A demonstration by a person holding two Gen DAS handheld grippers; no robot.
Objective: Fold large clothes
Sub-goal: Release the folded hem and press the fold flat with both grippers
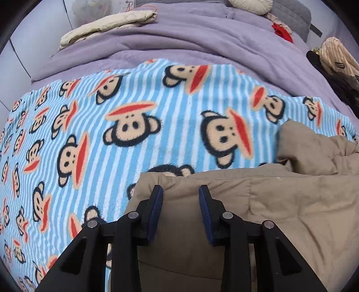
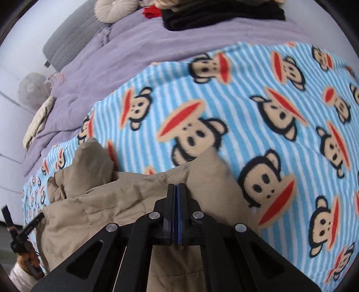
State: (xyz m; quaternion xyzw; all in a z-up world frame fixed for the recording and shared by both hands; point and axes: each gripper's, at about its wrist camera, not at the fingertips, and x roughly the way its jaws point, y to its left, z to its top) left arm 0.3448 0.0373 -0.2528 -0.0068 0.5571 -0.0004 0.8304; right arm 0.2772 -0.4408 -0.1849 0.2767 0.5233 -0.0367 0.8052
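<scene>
A tan padded coat (image 1: 258, 202) lies on a blue-striped monkey-print blanket (image 1: 134, 116) on the bed. My left gripper (image 1: 180, 191) is open, its fingers hovering over the coat's near left corner, nothing between them. In the right wrist view the coat (image 2: 101, 202) bunches up at the left and near side, one sleeve or corner sticking up. My right gripper (image 2: 177, 187) is shut, pinching the coat's upper edge. The left gripper and the hand that holds it show at the far left (image 2: 24, 235).
A lilac quilt (image 1: 179, 42) covers the bed beyond the blanket (image 2: 269, 116). A folded cream garment (image 1: 105, 27) lies at the back left. A round cushion (image 2: 112, 9), a red item (image 1: 282, 32) and dark clothes (image 2: 222, 15) sit at the bed's far end.
</scene>
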